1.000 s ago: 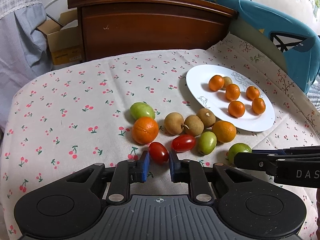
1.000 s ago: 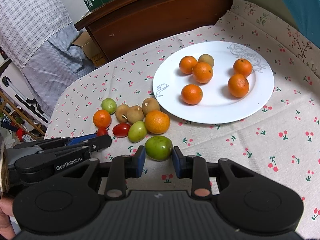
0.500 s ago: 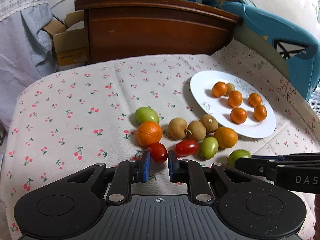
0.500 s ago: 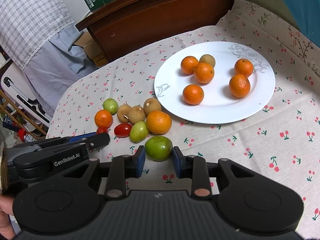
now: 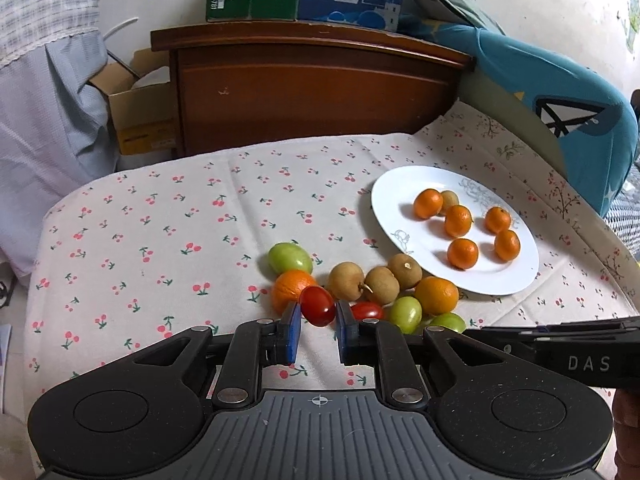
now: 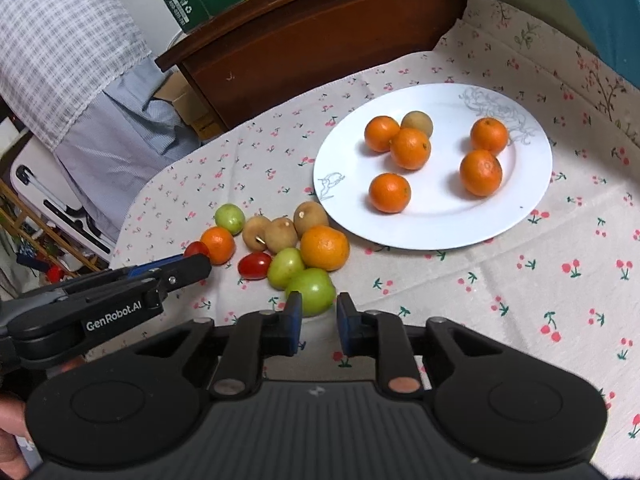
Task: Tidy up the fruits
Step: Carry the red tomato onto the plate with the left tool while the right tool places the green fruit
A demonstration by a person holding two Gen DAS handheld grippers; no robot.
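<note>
The left gripper [image 5: 317, 322] pinches a red tomato [image 5: 317, 305] at its tips.

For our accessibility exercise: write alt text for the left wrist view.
The left gripper brackets a red cherry tomato, with mixed fruits clustered just beyond on a cherry-print tablecloth. Right of them, a white plate carries five small oranges.
</note>
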